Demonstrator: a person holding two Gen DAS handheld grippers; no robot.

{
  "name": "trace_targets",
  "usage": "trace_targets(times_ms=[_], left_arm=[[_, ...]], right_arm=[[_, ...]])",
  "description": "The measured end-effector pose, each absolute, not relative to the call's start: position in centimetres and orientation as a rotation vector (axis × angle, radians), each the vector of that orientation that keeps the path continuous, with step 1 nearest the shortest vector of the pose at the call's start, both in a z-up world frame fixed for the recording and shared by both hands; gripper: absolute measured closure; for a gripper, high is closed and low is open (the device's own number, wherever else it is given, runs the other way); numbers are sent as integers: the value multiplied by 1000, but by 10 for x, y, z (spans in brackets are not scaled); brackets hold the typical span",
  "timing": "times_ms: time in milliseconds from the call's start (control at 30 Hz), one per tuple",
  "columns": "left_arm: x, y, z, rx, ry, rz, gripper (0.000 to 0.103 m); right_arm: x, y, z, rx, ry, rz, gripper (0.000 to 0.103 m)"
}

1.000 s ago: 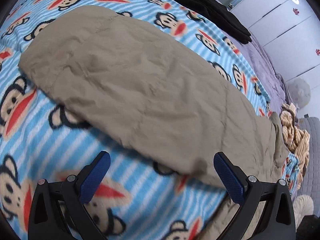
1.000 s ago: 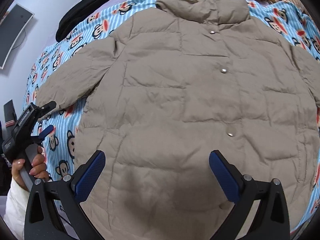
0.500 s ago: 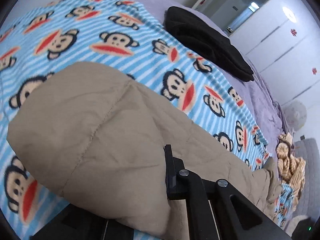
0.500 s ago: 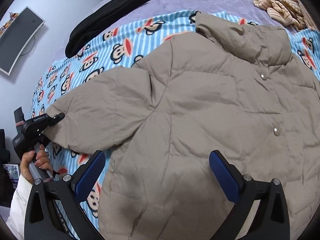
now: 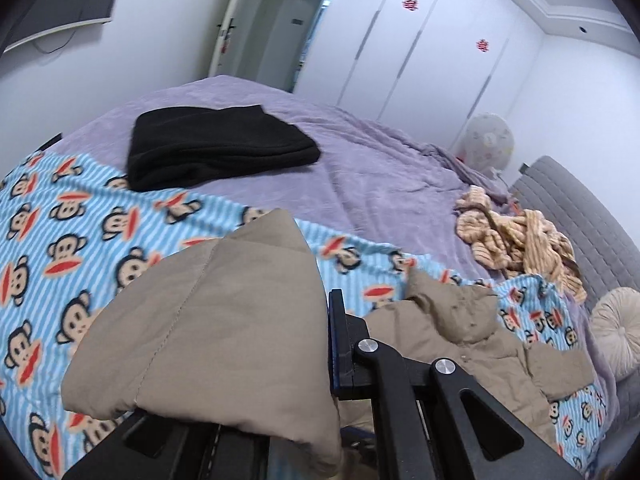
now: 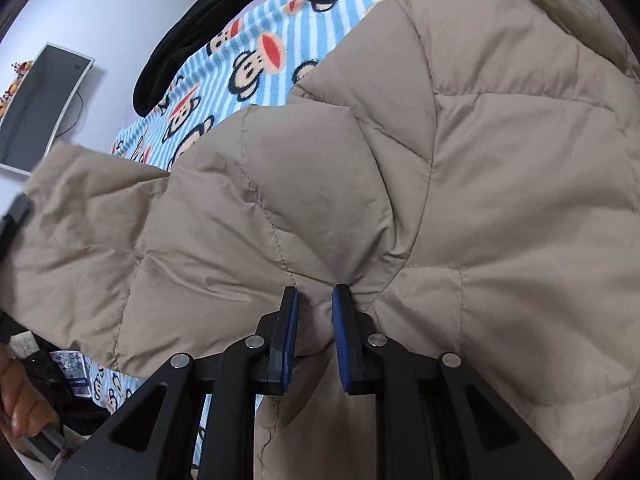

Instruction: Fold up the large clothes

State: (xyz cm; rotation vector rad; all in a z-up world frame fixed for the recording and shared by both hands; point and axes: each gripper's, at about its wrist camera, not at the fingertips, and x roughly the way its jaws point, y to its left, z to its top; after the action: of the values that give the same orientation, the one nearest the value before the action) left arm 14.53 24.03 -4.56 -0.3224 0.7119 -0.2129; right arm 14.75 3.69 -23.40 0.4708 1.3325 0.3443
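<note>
Jacket (image 6: 460, 168), a tan quilted one, lies spread on the monkey-print blanket (image 5: 80, 240) over the bed (image 5: 380, 168), folding barely begun. Left tongs (image 5: 324, 344) are pressed together on the sleeve end (image 5: 224, 320), lifted off the blanket. Right tongs (image 6: 314, 320), jaws just closing, pinch a bunch of fabric apparently near the armpit. Body and far sleeve remain unfolded.

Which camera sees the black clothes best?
The left wrist view: the black clothes lie whole and folded on the purple cover, past the monkey blanket. The right wrist view shows only a dark strip of them along the top left, because the tan jacket fills most of that picture.
</note>
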Motion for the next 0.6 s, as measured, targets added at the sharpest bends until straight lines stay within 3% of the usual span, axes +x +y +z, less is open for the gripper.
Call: trace_targets(times_ms=[233,433,600], left_arm=[[161,56,-33,-200,757,-439,95],[152,-74,-120,82,955,-394,95],[133,-83,-182,158,1085,-293,94]], right_arm=[[128,-11,-212,567,1348,452,84],[83,-147,-188,556,1297,255,84],[56,-226,-196,583,1303,156,84]])
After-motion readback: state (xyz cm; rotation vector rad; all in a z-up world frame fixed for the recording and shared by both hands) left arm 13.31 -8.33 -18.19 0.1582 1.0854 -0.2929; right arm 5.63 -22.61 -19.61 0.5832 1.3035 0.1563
